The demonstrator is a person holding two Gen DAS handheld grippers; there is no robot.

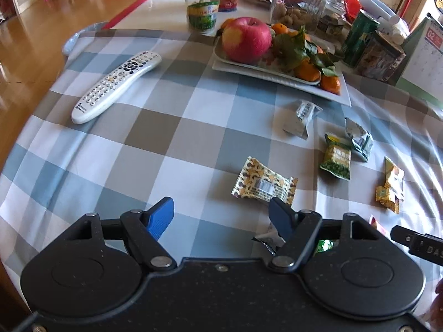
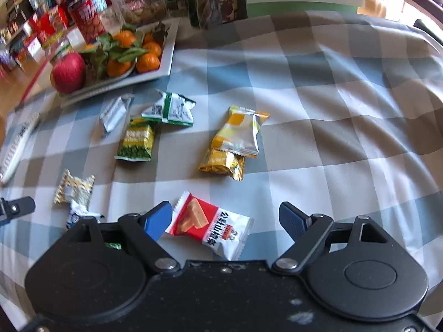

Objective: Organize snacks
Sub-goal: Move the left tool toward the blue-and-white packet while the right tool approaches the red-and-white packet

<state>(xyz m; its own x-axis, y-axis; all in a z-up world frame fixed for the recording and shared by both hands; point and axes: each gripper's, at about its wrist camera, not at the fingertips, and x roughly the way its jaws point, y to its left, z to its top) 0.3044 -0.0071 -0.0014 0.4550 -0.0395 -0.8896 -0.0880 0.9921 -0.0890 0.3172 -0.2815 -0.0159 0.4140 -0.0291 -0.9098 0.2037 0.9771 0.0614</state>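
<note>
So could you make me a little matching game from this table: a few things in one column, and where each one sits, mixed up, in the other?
Things:
1. apple
2. remote control
3. red-and-white snack packet
4. yellow-lidded jar

Places:
A. between the right gripper's open jaws
B. behind the fruit tray, off the checked cloth
C. on the white tray beside the tangerines
D. alone on the checked cloth, left of the tray

Pairs: 1-C, 2-D, 3-A, 4-B

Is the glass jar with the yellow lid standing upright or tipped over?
Upright: the glass jar stands on its base, yellow lid on top.
</note>
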